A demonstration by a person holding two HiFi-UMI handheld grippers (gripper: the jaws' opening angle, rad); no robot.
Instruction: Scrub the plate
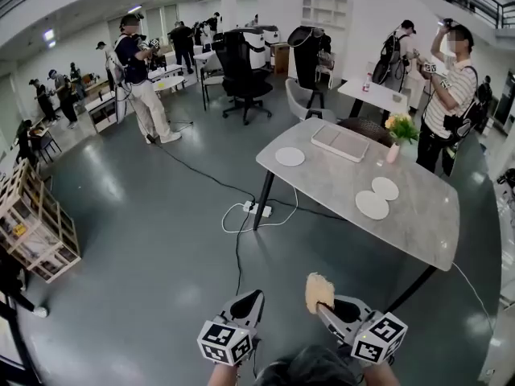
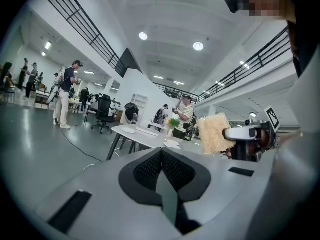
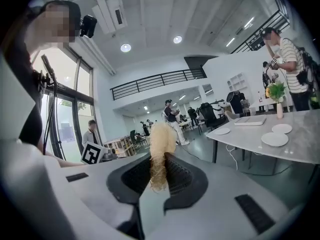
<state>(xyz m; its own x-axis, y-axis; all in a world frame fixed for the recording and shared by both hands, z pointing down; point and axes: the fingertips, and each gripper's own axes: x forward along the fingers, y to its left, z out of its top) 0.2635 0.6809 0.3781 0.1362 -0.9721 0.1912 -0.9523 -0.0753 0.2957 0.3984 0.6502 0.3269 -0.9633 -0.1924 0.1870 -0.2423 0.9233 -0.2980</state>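
Head view with both gripper views. The left gripper (image 1: pixel 255 298) was held low over the grey floor (image 1: pixel 145 240), its two jaws pressed together with nothing between them, as its own view confirmed. The right gripper (image 1: pixel 326 306), just beside it, had its jaws clamped on a pale yellow, fibrous scrubber (image 1: pixel 319 290). The scrubber's lower part sat between the ribbed black pads (image 3: pixel 182 176) and its fluffy upper part stood clear above the fingertips. Three white plates lay on the grey table (image 1: pixel 338 183), none touched by either gripper and all well apart from the fingertips. A lone plate (image 1: pixel 290 156) rested toward the table's left end. A pair of plates (image 1: pixel 372 205) rested nearer the right side, touching or slightly overlapping; the view was too small to tell which. In the right gripper view the pair appeared to the right of the jaws, beyond the scrubber, on the table's near corner. A flat tray (image 1: pixel 340 141) lay at the far edge between the lone plate and a small vase of flowers (image 1: pixel 397 135). A white power strip (image 1: pixel 257 209) with trailing cables lay on the floor under the table's left end. Several people stood in the hall behind, and a black office chair (image 1: pixel 241 75) stood beyond the table.
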